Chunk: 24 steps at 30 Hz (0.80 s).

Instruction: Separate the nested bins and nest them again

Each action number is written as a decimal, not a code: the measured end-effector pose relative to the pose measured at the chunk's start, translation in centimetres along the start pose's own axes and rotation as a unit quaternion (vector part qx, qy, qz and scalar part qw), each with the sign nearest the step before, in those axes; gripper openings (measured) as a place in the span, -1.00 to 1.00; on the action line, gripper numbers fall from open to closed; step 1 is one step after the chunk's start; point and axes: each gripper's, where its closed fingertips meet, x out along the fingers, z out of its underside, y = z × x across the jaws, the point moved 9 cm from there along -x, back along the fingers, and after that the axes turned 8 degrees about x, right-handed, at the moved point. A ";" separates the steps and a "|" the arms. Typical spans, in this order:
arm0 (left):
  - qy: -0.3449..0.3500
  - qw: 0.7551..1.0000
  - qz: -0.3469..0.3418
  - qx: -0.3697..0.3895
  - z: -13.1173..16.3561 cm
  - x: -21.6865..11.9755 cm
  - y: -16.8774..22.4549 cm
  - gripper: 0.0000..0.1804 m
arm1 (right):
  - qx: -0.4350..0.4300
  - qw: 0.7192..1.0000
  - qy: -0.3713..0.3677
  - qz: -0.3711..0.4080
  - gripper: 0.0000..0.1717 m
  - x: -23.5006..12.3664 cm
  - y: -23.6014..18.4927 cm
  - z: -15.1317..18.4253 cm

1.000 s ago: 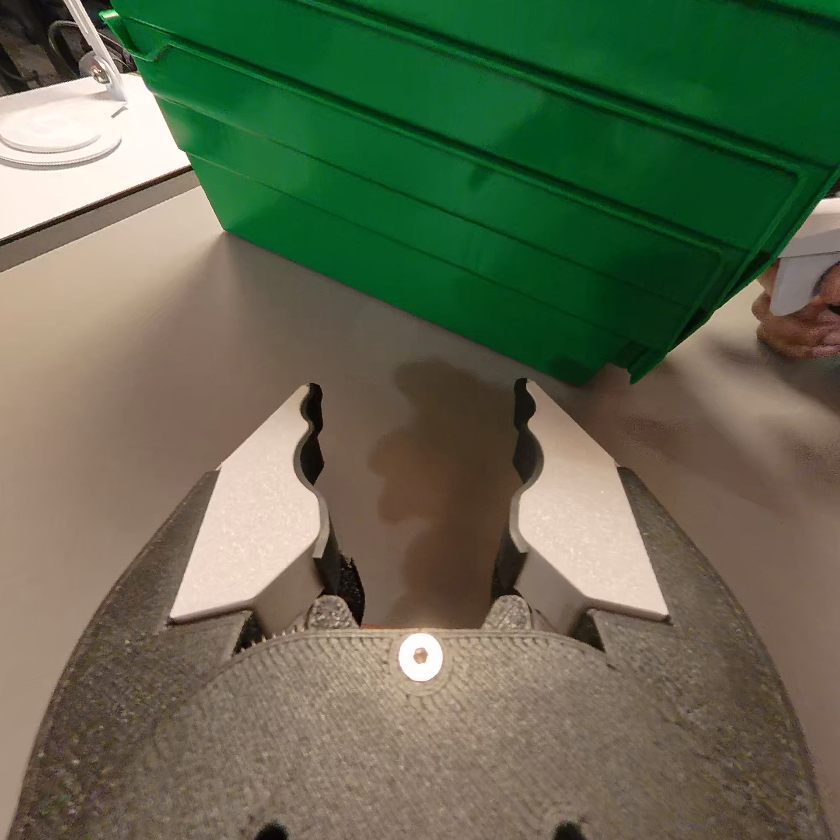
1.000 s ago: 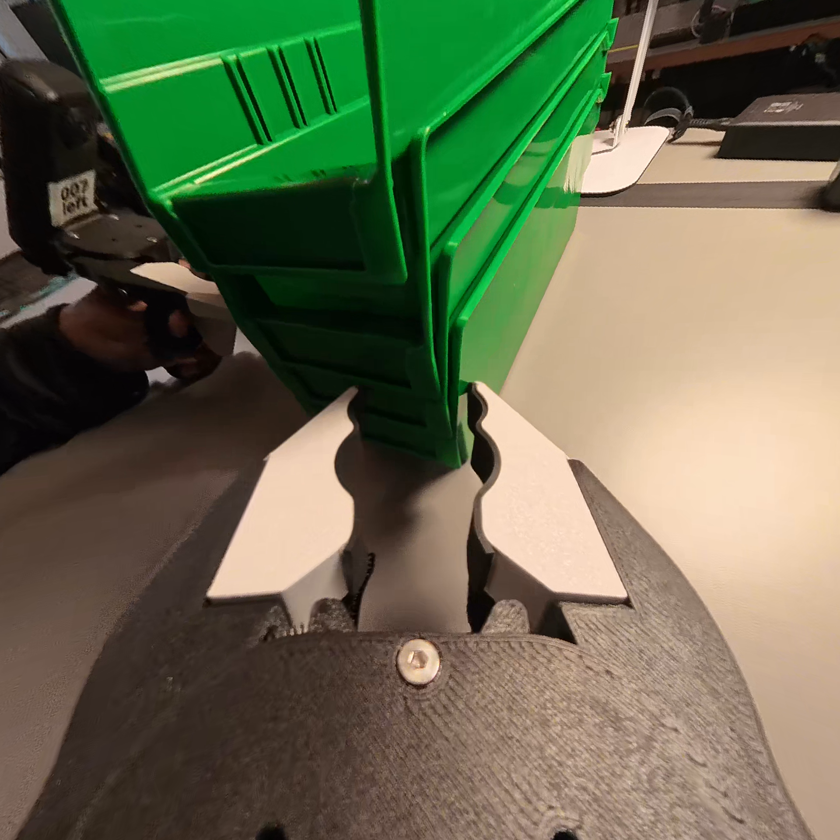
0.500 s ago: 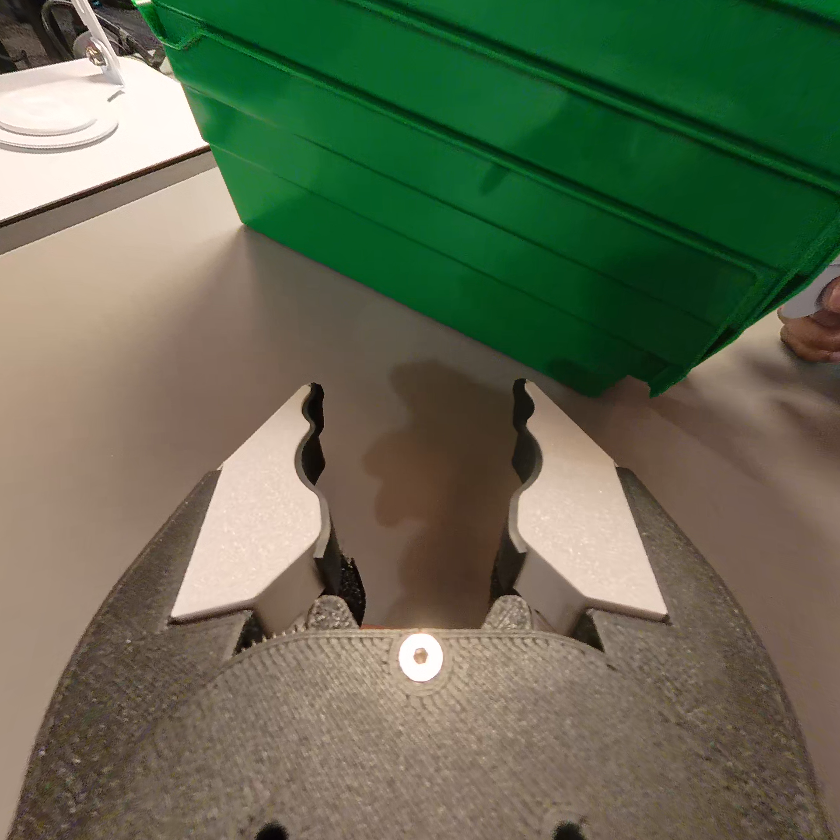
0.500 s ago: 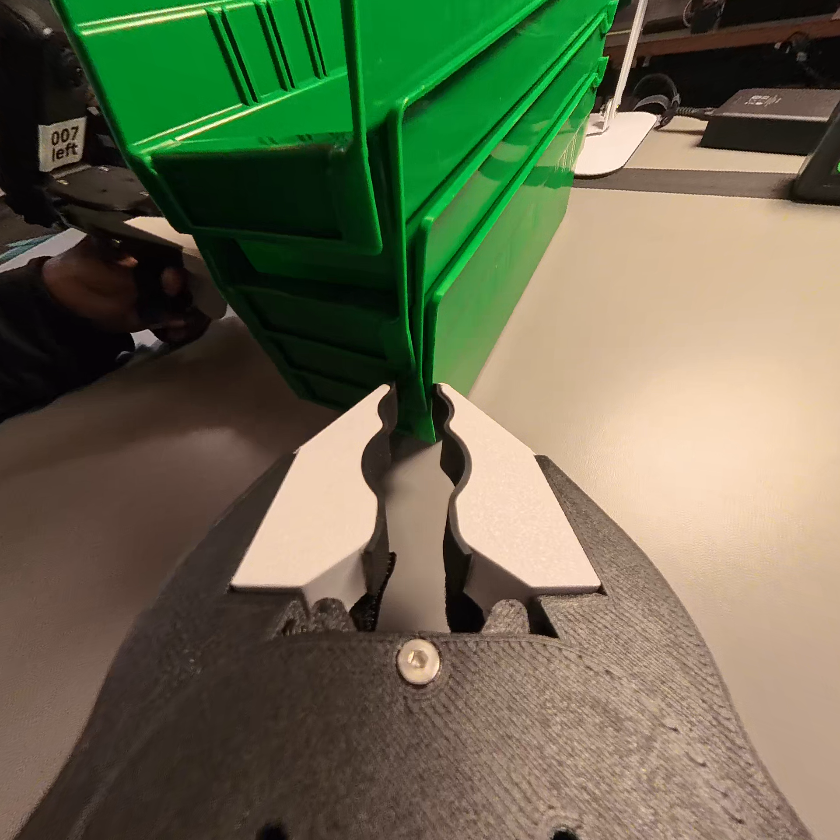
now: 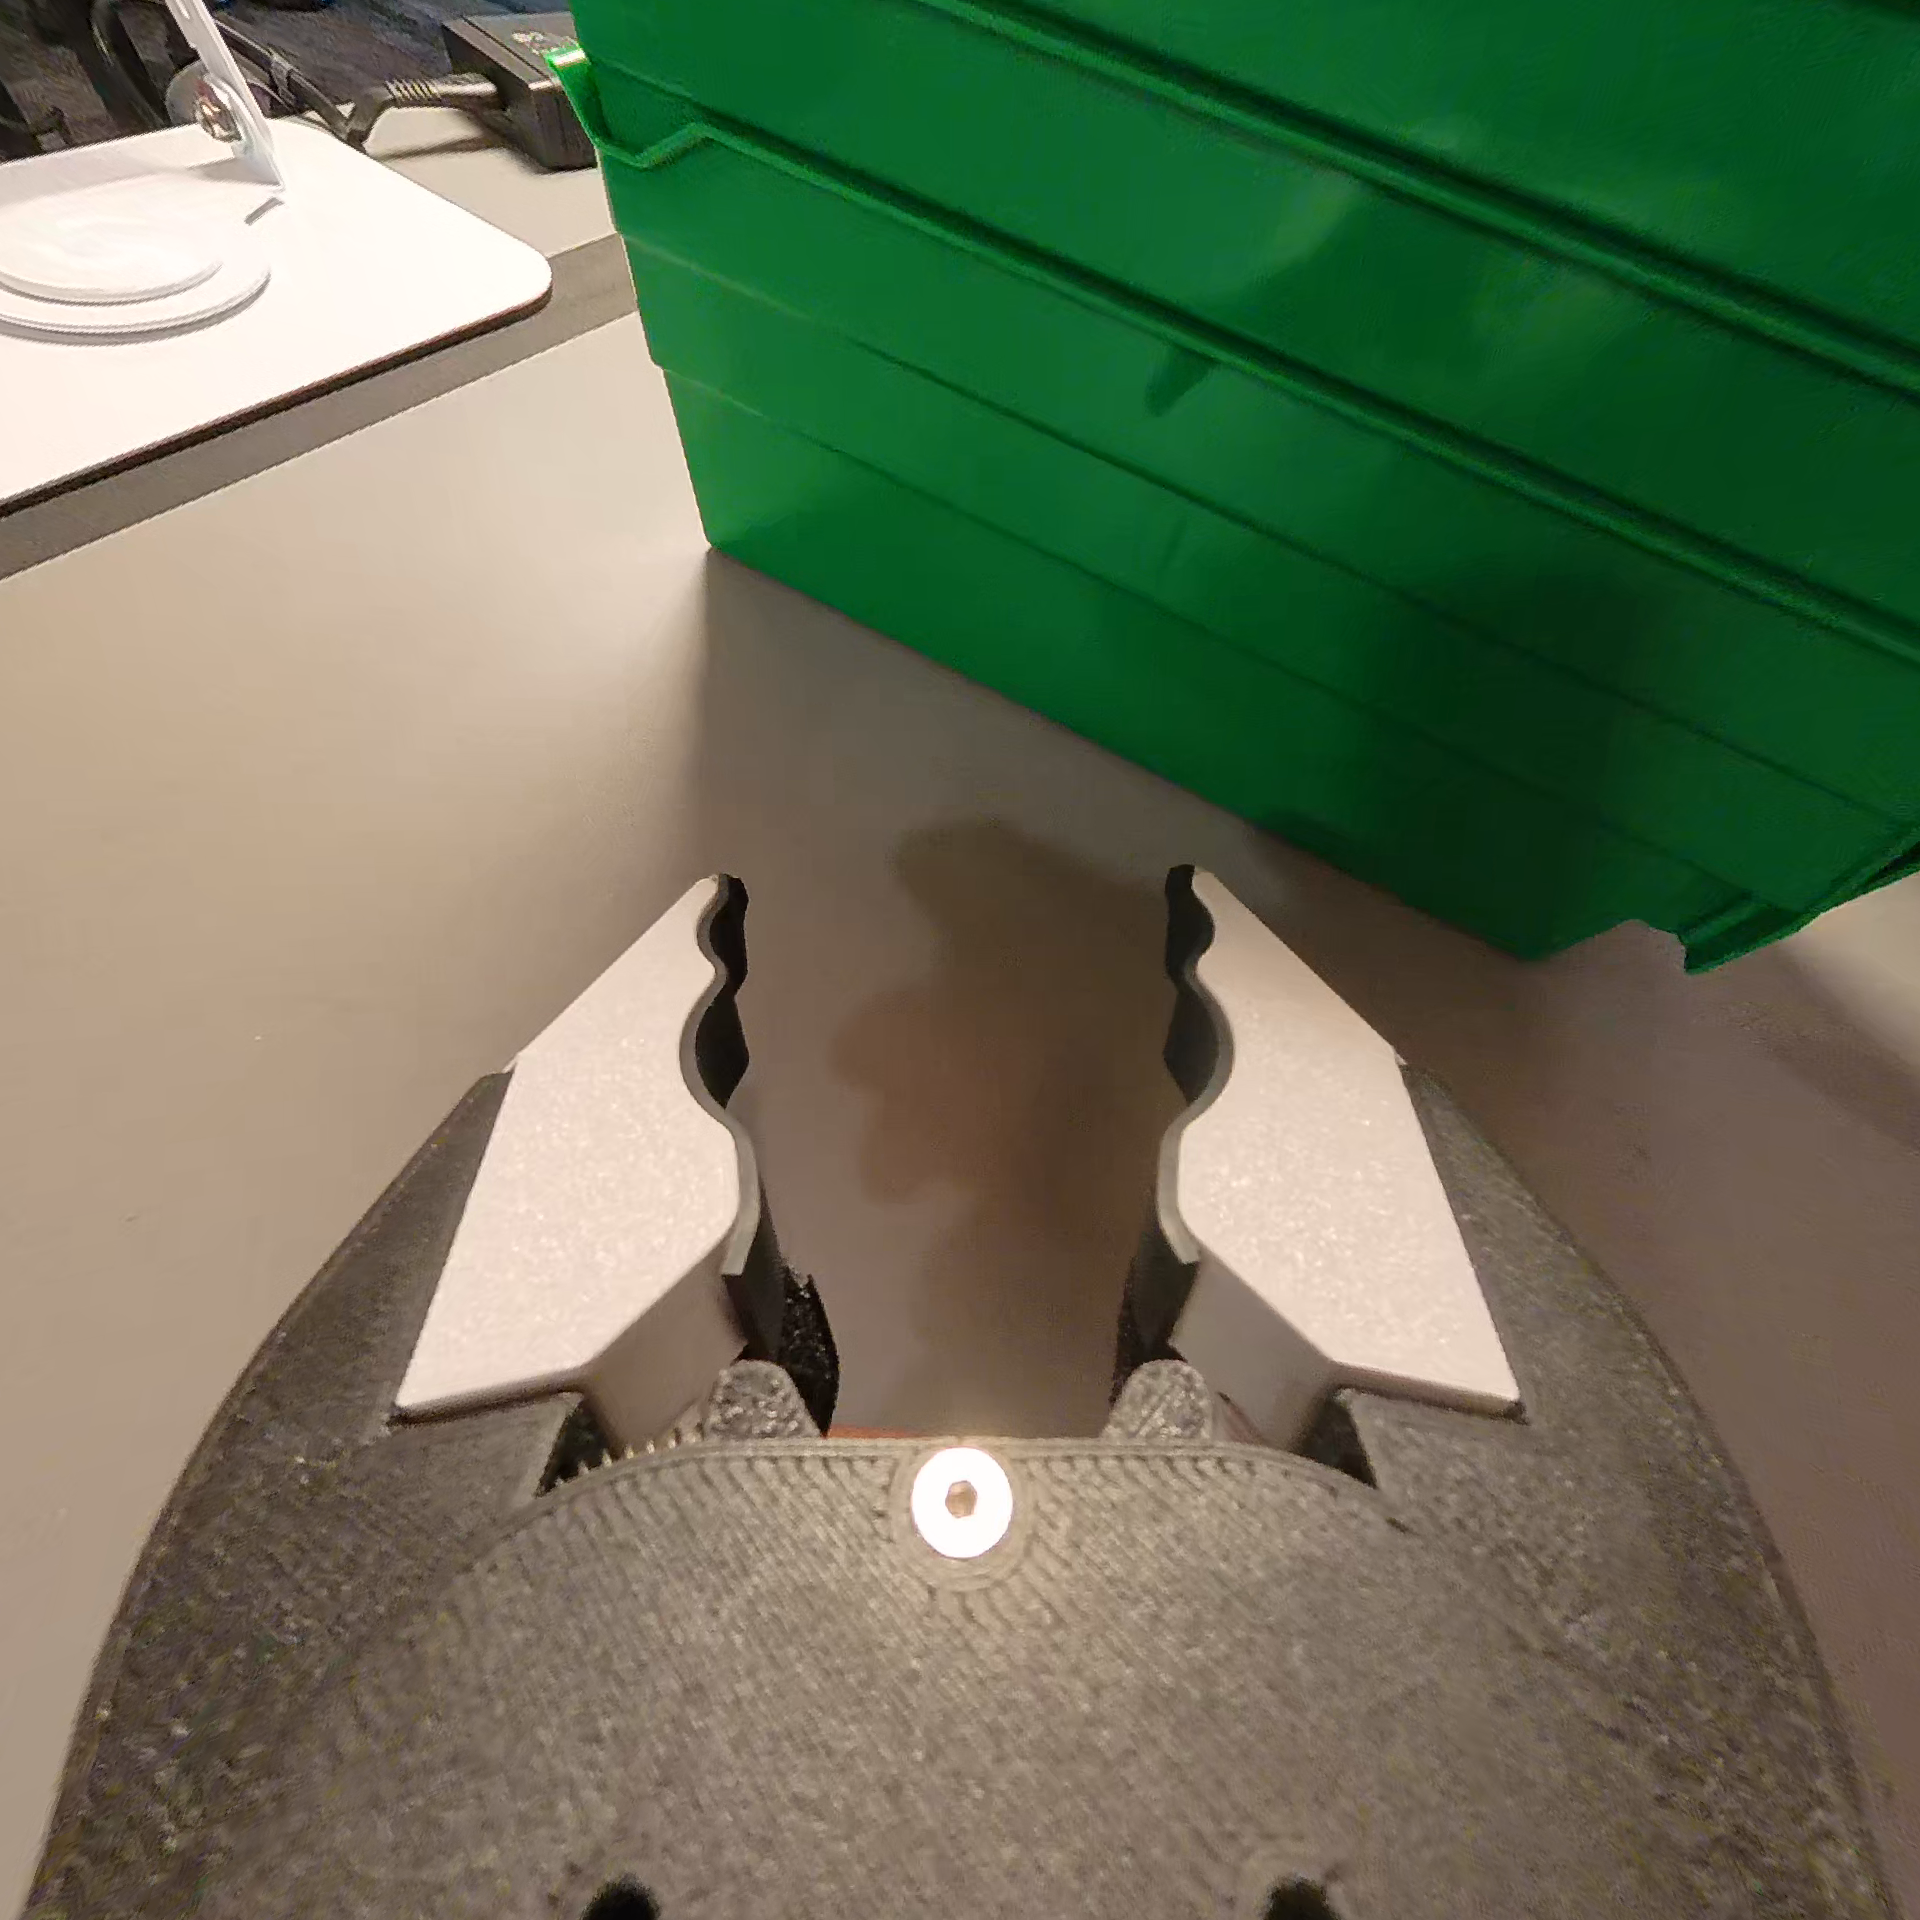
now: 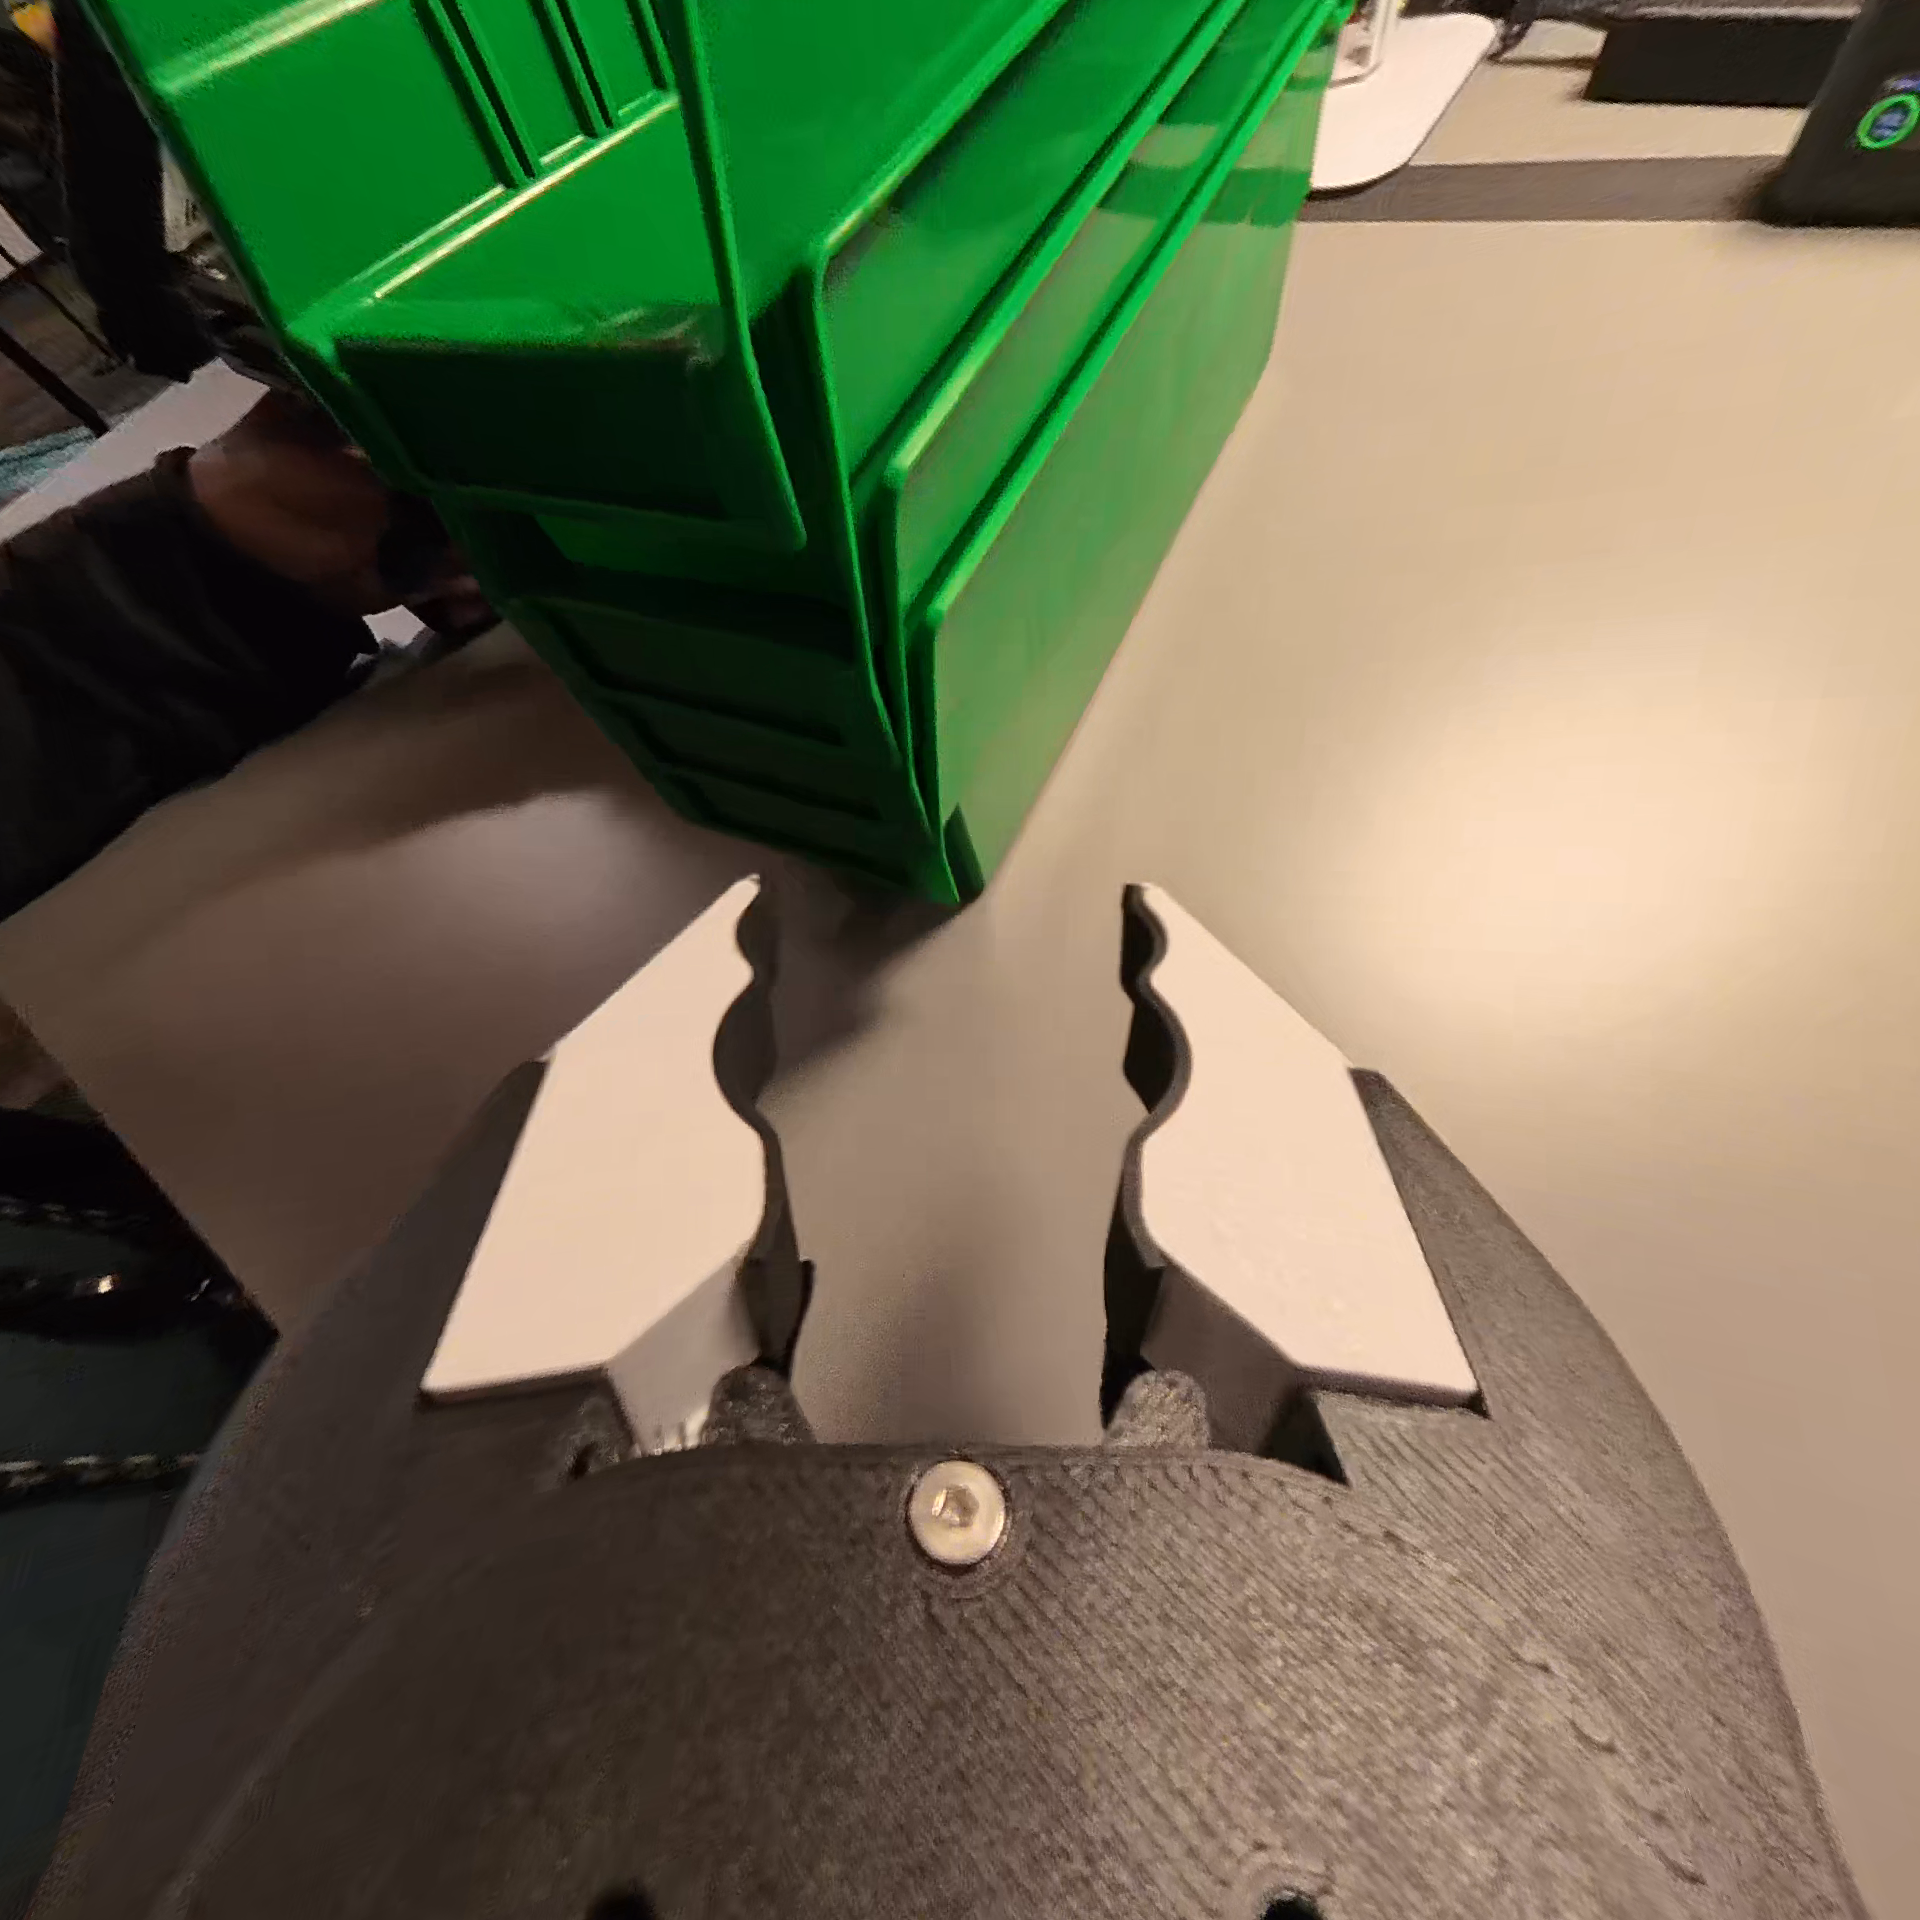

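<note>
Left wrist view: left gripper (image 5: pixel 956 894) splayed and bare as before, green nested bins (image 5: pixel 1299 436) now farther right on the table (image 5: pixel 312 779), right wrist view: right gripper (image 6: pixel 940 894) released from bins' corner (image 6: pixel 951 873), fingers spread, backed off.

A beige tabletop (image 5: pixel 312 779) fills both views. In the left wrist view, a white board (image 5: pixel 343 260) with a round white disc (image 5: pixel 94 260) lies at ten o'clock, a black power adapter (image 5: pixel 509 73) at eleven. In the right wrist view, a dark device with a glowing green ring (image 6: pixel 1860 135) sits at one o'clock.
</note>
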 end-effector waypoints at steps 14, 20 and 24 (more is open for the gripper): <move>-0.009 1.000 -0.009 0.007 0.0 0.1 0.1 -0.13 | -0.047 0.998 0.020 0.022 0.63 -0.9 -4.5 -16.9; -0.013 1.000 -0.012 0.013 0.1 0.2 0.2 -0.15 | -0.107 0.986 -0.106 0.071 0.64 5.0 -4.7 -21.4; -0.015 1.000 -0.011 0.016 0.1 0.2 0.3 -0.17 | -0.100 0.976 -0.173 0.089 0.62 8.9 -5.0 -22.5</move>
